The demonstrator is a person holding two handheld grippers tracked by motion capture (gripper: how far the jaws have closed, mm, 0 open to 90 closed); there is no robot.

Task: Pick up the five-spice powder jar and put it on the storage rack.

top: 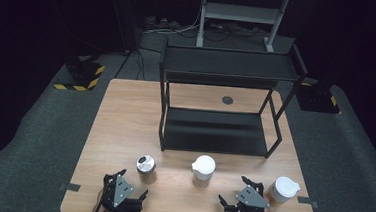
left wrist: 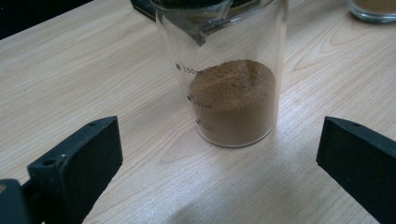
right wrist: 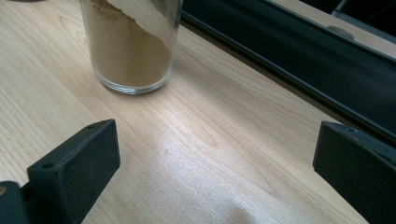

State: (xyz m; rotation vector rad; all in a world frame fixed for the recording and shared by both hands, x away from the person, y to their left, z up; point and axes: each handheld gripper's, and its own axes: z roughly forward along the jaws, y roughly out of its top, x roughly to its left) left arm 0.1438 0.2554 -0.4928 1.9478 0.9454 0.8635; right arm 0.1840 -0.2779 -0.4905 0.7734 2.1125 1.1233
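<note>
Grippers, left and right, sit released beside three jars of brown powder: steel-lidded jar, middle jar, right jar, before the shelf.

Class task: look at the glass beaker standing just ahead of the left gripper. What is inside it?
The glass beaker holds brown powder, heaped in roughly its lower half. Its rim is cut off, so the top stays unseen.

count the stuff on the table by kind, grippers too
Glass jars of brown powder: 3 (silver-lidded jar, middle white-lidded jar, right white-lidded jar)
Black shelf rack: 1
Grippers: 2 (left gripper, right gripper)
Total: 6
</note>
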